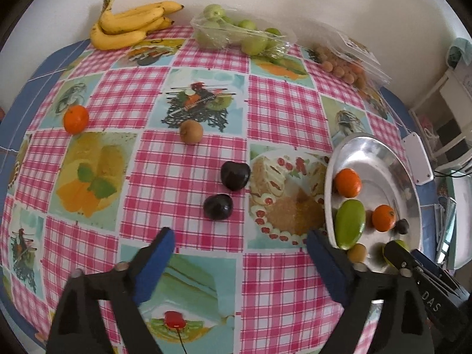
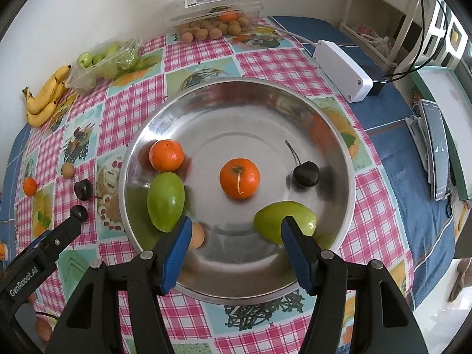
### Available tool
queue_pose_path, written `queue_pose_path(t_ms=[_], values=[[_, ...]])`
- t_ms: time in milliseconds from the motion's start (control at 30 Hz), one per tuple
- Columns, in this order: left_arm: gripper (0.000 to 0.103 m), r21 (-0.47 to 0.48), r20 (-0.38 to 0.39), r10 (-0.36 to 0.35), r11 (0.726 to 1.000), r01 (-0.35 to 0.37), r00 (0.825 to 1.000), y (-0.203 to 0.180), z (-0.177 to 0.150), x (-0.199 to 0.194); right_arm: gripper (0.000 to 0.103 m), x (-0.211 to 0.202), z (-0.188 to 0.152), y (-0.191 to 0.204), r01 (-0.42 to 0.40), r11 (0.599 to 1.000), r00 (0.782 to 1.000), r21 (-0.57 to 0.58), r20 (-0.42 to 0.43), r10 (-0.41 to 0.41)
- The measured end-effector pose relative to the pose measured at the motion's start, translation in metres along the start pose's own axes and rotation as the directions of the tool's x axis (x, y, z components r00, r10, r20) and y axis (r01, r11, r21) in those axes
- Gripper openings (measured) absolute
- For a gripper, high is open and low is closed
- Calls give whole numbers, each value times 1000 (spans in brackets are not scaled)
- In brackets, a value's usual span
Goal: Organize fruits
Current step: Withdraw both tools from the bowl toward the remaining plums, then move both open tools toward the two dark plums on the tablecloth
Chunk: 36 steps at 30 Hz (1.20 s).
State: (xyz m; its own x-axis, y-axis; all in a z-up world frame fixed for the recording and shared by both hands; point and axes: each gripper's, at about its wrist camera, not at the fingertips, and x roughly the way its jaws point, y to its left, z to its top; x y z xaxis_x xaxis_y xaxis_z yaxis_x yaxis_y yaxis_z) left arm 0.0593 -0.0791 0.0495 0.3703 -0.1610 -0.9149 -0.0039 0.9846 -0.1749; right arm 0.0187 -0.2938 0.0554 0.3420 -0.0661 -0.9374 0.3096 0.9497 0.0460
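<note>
My left gripper [image 1: 240, 236] hangs wide open over the checked tablecloth with nothing between its blue pads. Just beyond it lie two dark cherries [image 1: 218, 206] [image 1: 235, 175], then a brown fruit [image 1: 191, 131] and a mandarin [image 1: 76, 119] at the far left. My right gripper [image 2: 236, 228] is open above the near side of the metal bowl [image 2: 236, 103], its pads empty. The bowl holds two mandarins [image 2: 239, 178] [image 2: 166, 155], two green fruits [image 2: 165, 202] [image 2: 295, 216], a stemmed cherry [image 2: 306, 173] and a small brown fruit [image 2: 197, 234].
Bananas [image 1: 129, 26], a plastic tray of green fruits [image 1: 236, 32] and a clear box of small brown fruits [image 1: 342, 65] line the wall at the table's back. A white box [image 2: 342, 70] and a phone [image 2: 438, 153] lie right of the bowl.
</note>
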Motion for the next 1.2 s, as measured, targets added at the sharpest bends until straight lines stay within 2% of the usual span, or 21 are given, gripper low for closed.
queue_pose_path(t_ms=[167, 300, 400, 467, 533, 567, 1200], values=[[103, -6, 9, 41, 999, -41, 999, 5, 0, 1, 75, 4, 0, 2, 6, 1000, 1000, -9, -9, -6], [103, -1, 8, 67, 998, -67, 998, 7, 0, 3, 81, 7, 0, 2, 8, 1000, 1000, -17, -19, -9], [103, 2, 15, 82, 997, -82, 997, 7, -1, 4, 82, 8, 0, 2, 8, 1000, 1000, -21, -18, -9], [103, 2, 23, 93, 996, -93, 995, 7, -1, 4, 89, 8, 0, 3, 8, 1000, 1000, -23, -16, -8], [103, 1, 25, 102, 995, -102, 994, 8, -1, 4, 101, 8, 0, 3, 5, 1000, 1000, -23, -8, -5], [103, -1, 24, 102, 995, -102, 994, 9, -1, 4, 102, 8, 0, 3, 5, 1000, 1000, -24, -6, -5], [103, 45, 3, 115, 992, -115, 993, 17, 0, 0, 102, 6, -3, 18, 23, 999, 1000, -45, -15, -24]])
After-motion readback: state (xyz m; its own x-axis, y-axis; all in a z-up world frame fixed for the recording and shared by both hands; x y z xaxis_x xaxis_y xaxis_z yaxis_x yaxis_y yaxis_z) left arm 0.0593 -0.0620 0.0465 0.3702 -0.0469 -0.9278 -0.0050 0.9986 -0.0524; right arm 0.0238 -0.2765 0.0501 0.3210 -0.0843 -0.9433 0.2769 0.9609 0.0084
